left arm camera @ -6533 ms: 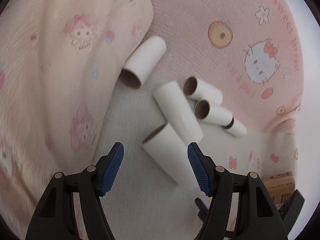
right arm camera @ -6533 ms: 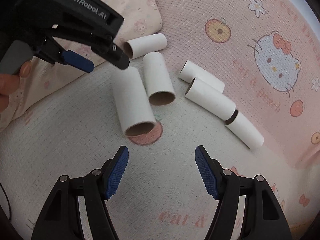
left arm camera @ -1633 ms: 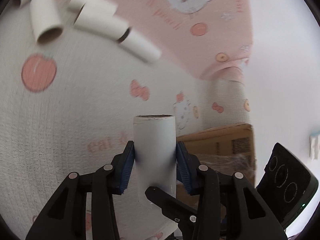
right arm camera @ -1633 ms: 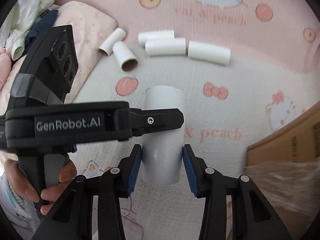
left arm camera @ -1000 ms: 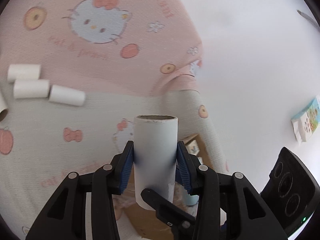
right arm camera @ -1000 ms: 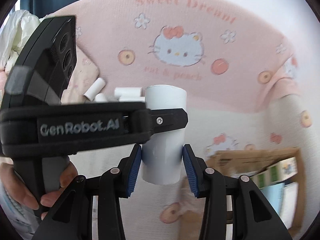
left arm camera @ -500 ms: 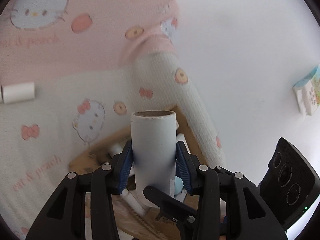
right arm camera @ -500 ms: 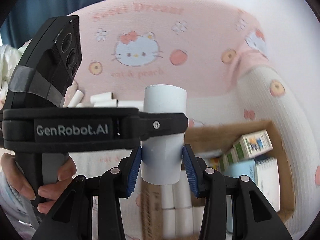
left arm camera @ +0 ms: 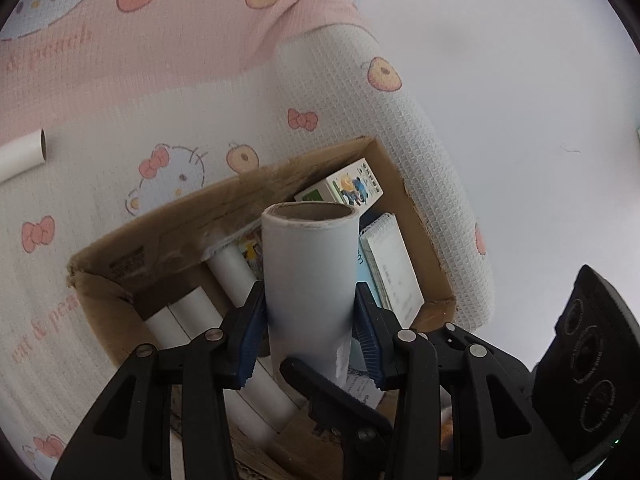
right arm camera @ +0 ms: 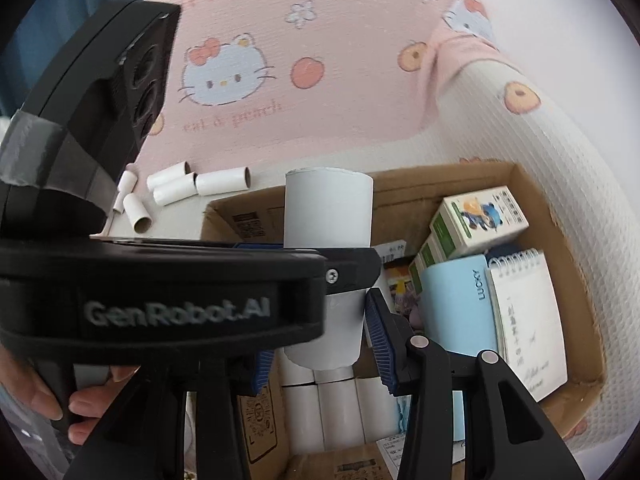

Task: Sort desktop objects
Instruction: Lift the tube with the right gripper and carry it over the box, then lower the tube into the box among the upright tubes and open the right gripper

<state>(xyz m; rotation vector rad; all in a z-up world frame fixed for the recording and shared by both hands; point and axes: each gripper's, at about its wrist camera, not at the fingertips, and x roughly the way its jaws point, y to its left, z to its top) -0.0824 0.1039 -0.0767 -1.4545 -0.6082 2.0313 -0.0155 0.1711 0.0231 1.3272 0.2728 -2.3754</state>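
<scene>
One white cardboard tube point(left arm camera: 310, 280) is clamped upright by both the left gripper point(left arm camera: 310, 334) and right gripper point(right arm camera: 320, 344), steadied over the open brown cardboard box point(right arm camera: 556, 240); placement beside the white tubes point(right arm camera: 328, 412) already inside appears intended.

Black tongs point(left arm camera: 310, 336), blue ribbed pads point(left arm camera: 251, 336), silver screws

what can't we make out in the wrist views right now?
- Left wrist: lower end of the tube and the box floor under it, hidden by both grippers.
- Right wrist: left gripper crosses the tube's middle, covering the right gripper's left pad.
- Right wrist: notepad writing too small to read.
- Right wrist: loose tubes on the blanket partly behind the left gripper; count unsure.
</scene>
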